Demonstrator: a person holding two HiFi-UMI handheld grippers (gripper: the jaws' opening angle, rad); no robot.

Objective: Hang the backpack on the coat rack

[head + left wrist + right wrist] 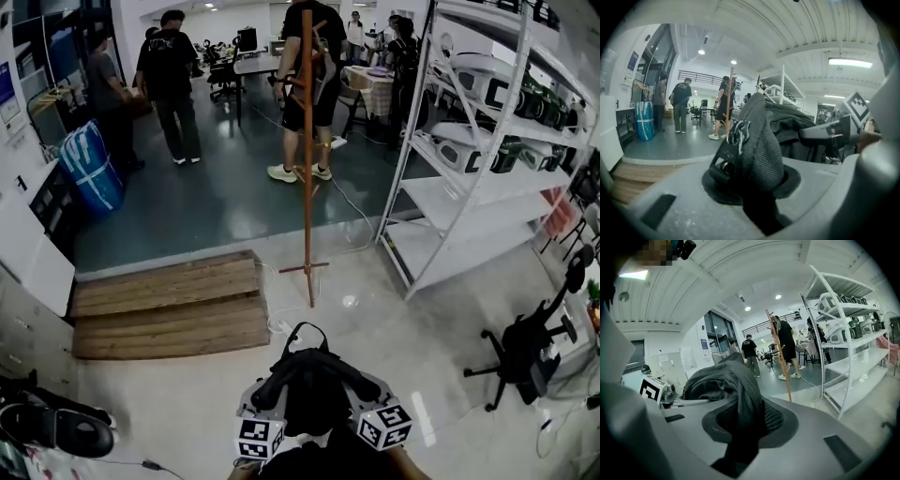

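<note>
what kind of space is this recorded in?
Probably a lab or workshop in an open office: metal shelving loaded with white machines, desks at the back, an office chair, people standing around. A coat rack stands on the floor.

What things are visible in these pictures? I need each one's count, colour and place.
Fabric backpack: one, black, bottom centre, between both grippers.
Tall wooden coat rack: one, brown, on floor ahead.
Wooden plank platform: one, brown, floor left.
Metal shelving unit: one, white, right.
Office chair: one, black, lower right.
Large bag: one, blue, far left.
People: several, dark clothes, background.
Left gripper: one, grey, shut on backpack strap.
Right gripper: one, grey, shut on backpack strap.
</note>
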